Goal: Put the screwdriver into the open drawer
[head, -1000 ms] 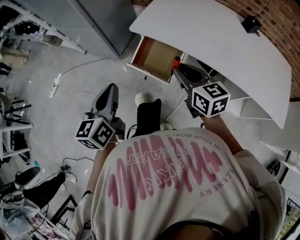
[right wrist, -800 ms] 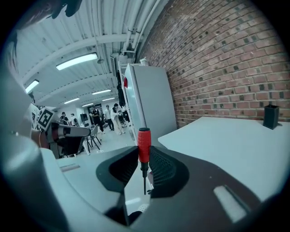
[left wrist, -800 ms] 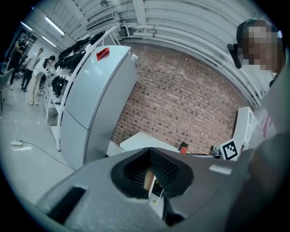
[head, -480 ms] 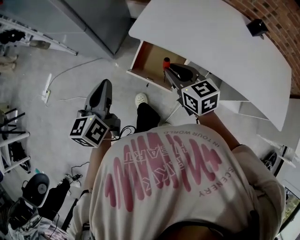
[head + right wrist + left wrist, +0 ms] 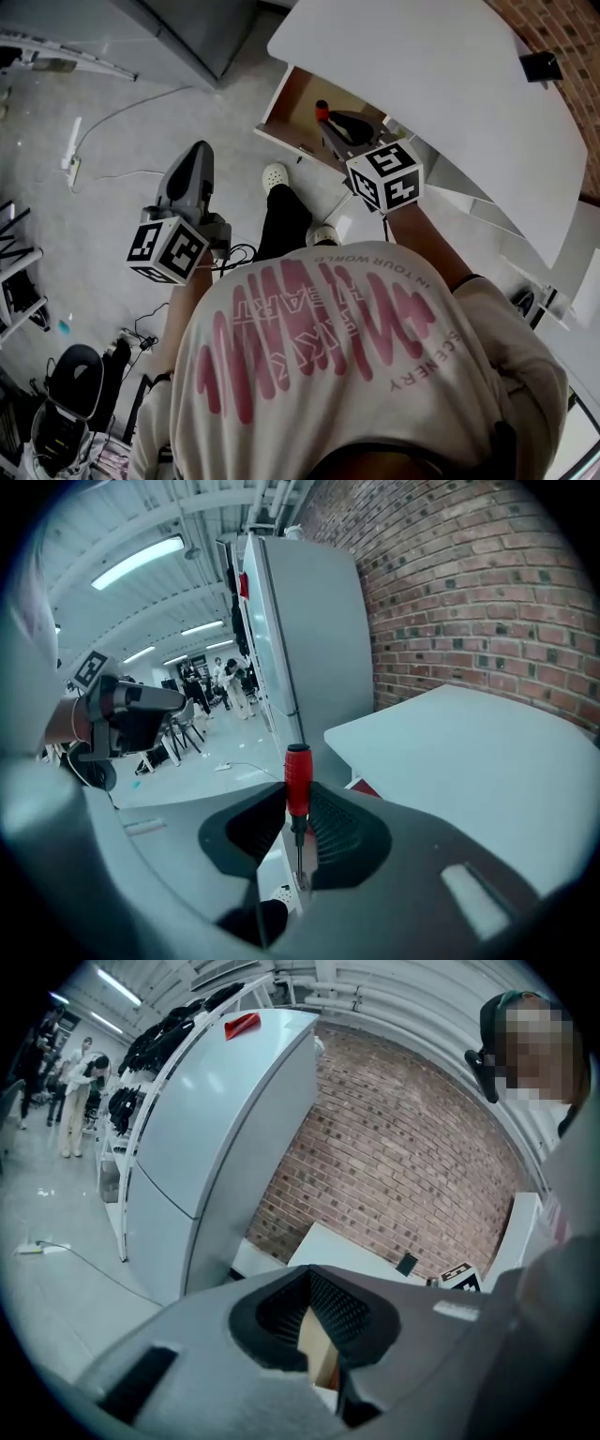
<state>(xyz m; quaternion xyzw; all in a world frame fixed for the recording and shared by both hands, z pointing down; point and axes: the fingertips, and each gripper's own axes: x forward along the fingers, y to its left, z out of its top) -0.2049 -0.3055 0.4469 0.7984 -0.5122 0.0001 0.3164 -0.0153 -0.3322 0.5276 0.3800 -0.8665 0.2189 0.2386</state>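
With the left claw (image 5: pixel 307 1283) closed on nothing, the right claw (image 5: pixel 297 803), pinching the screwdriver (image 5: pixel 297 778) handle-first, should dip low over the drawer (image 5: pixel 292 105) beneath the worktop (image 5: pixel 422 75) before letting go.

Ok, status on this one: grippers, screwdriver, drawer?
Right gripper shut on red-handled screwdriver, held over open drawer. Left gripper shut, empty. Nothing seen blocking the drawer.

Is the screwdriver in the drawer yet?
Out. The right claw grips the screwdriver, red handle up, by the open drawer.
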